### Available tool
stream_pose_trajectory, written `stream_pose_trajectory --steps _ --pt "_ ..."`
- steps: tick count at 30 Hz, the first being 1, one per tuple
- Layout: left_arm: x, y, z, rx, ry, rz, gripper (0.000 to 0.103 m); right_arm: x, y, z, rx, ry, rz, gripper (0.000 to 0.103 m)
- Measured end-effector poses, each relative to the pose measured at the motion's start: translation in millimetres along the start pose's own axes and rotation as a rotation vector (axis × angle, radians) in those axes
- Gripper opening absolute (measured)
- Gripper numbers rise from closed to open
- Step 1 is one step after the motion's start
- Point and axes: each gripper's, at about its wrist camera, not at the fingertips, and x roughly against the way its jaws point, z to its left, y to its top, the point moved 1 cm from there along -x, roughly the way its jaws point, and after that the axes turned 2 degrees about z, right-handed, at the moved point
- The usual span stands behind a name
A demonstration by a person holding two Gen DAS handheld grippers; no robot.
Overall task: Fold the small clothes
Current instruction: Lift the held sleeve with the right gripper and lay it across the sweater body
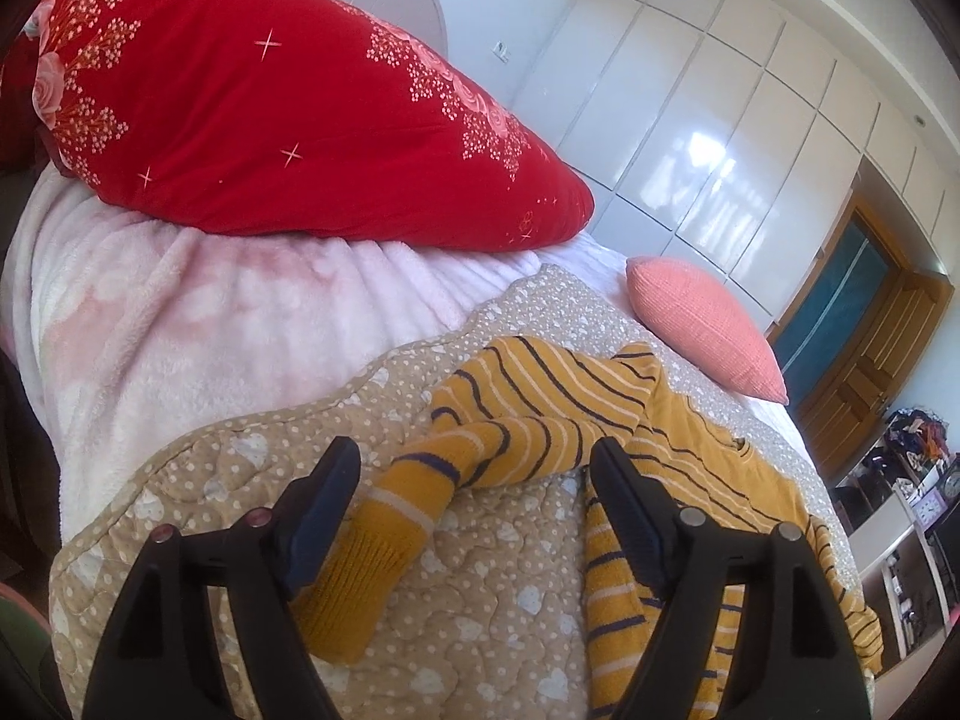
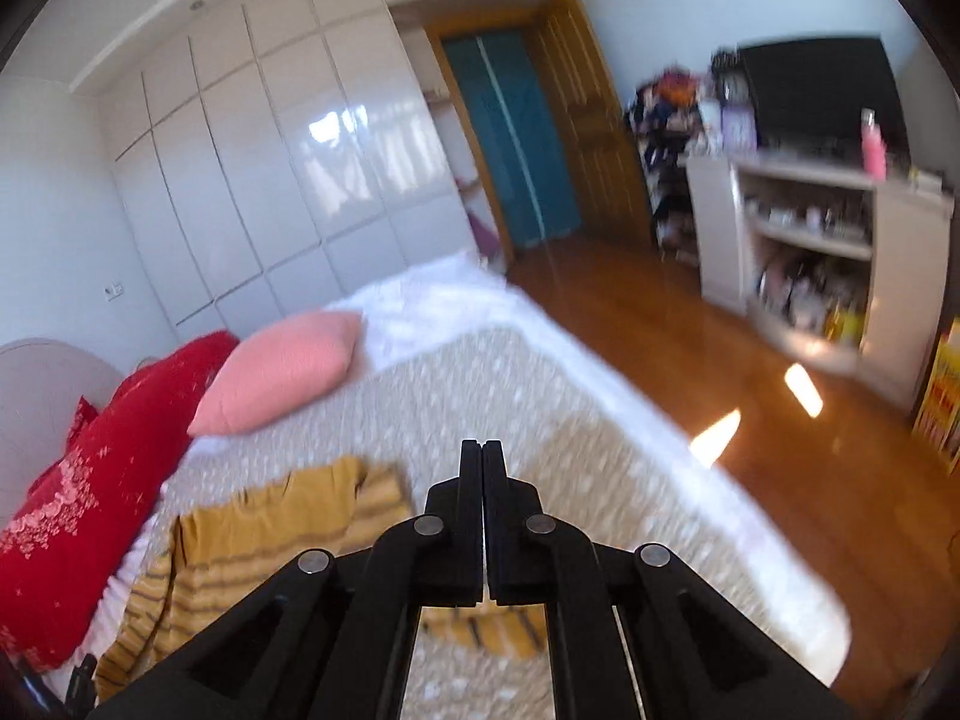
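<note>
A small mustard-yellow sweater (image 1: 540, 396) with dark and pale stripes lies crumpled on the beige dotted quilt (image 1: 240, 450) of a bed. One sleeve (image 1: 408, 498) runs toward me, cuff nearest. My left gripper (image 1: 474, 456) hovers low over it, open wide. The sleeve lies between its fingers and the right finger (image 1: 624, 504) rests over the sweater's body. In the right wrist view, my right gripper (image 2: 483, 447) is shut with nothing in it, raised above the quilt (image 2: 480, 384). The sweater (image 2: 270, 516) lies below and left of it; that view is motion-blurred.
A big red flowered pillow (image 1: 270, 120) sits on a pale fleece blanket (image 1: 180, 312) at the bed's head, with a pink cushion (image 1: 708, 324) beside it. White wardrobe doors (image 1: 690, 120) line the far wall. Beyond the bed's edge are wooden floor (image 2: 660, 330) and a cluttered white shelf unit (image 2: 810, 240).
</note>
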Motion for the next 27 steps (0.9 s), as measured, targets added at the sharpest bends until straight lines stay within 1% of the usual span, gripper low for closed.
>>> stream_pose_trajectory --steps 1,2,3,4,5,6,7,9,11,13,14,15,17,18,20,23,24,25,26,27 --pt "0 0 0 0.002 -0.002 0.002 0.078 0 9 -5 0.003 -0.008 0.008 0.002" --pt "0 1 0 0.003 -0.005 0.005 0.079 -6 7 -5 0.017 -0.002 0.054 0.004" --pt "0 1 1 0.004 -0.007 0.006 0.079 -16 3 -3 0.034 0.006 0.122 0.012" --pt "0 1 1 0.004 -0.01 0.007 0.08 -30 -8 -4 0.05 0.014 0.201 0.046" --pt "0 1 1 0.006 -0.012 0.007 0.081 -40 -20 -7 0.059 0.025 0.267 0.074" --pt "0 0 2 0.008 -0.013 0.006 0.082 -54 -42 -11 0.07 0.048 0.334 0.075" --pt "0 0 2 0.009 -0.009 0.003 0.084 -63 -59 -13 0.076 0.051 0.363 0.075" --pt "-1 -2 1 0.007 0.002 0.003 0.084 -76 -89 -25 0.072 0.039 0.39 0.075" --pt "-3 -3 -1 -0.004 0.013 0.004 0.084 -89 -105 -28 0.105 0.012 0.395 0.075" --pt "-5 -7 -6 -0.023 0.022 0.009 0.084 -104 -117 -15 0.268 -0.036 0.406 0.075" --pt "-6 -9 -8 -0.034 0.028 0.013 0.084 -109 -124 -10 0.368 -0.049 0.412 0.075" --pt "-8 -12 -12 -0.049 0.037 0.014 0.084 -114 -134 -4 0.503 -0.06 0.417 0.075" --pt "-9 -17 -18 -0.075 0.05 0.009 0.084 -123 -143 8 0.67 -0.091 0.402 0.075" --pt "-9 -19 -21 -0.088 0.054 0.006 0.084 -131 -146 8 0.716 -0.084 0.401 0.075" --pt "-9 -23 -26 -0.111 0.062 0.0 0.084 -145 -146 4 0.757 -0.078 0.421 0.076" --pt "-11 -26 -30 -0.13 0.073 -0.001 0.085 -162 -149 -5 0.736 -0.027 0.5 0.075" --pt "-11 -27 -30 -0.132 0.077 0.0 0.085 -166 -152 -8 0.702 0.008 0.54 0.071" --pt "-12 -27 -30 -0.132 0.08 0.002 0.085 -166 -152 -11 0.647 0.066 0.58 0.043" --pt "-12 -27 -30 -0.13 0.083 0.004 0.085 -165 -150 -13 0.593 0.11 0.606 0.012" --pt "-13 -27 -29 -0.124 0.083 0.007 0.085 -162 -144 -16 0.534 0.143 0.617 0.01"
